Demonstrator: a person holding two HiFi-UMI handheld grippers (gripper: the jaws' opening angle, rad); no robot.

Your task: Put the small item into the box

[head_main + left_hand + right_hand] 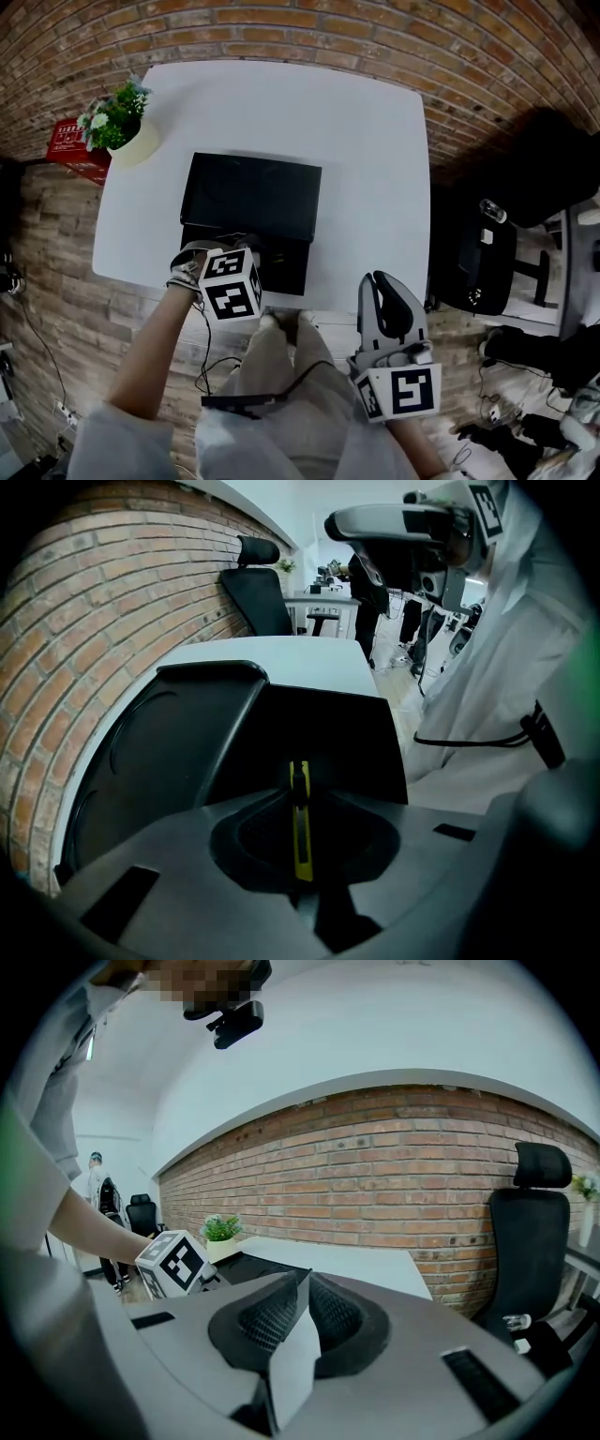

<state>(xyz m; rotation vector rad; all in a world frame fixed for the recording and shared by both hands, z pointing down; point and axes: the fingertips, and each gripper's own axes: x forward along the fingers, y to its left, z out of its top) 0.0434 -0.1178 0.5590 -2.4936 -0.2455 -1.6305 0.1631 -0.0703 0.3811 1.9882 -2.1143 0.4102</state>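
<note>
Pinching a slim yellow item (300,841), likely a small cutter, our left claw (298,803) has its jaws pressed on the strip, which stands on edge between them. Just beyond the tips in the left gripper view lies the dark hollow of the black box (319,733), its raised lid sloping off to the left of the frame. From the head view the left claw (246,251) hangs at the box's (251,199) near edge, low and centre in the frame, over the open tray on the white desk (375,141). We judge the item has reached the box but is not yet let go, so release is the step in hand. The next move calls for easing the tips a little deeper into the tray, then spreading the jaws so the item drops flat inside. Our right claw (302,1283) is pressed together on nothing and waits off the desk at lower right (382,286). A potted plant (117,117) stands at the desk's upper left corner.
</note>
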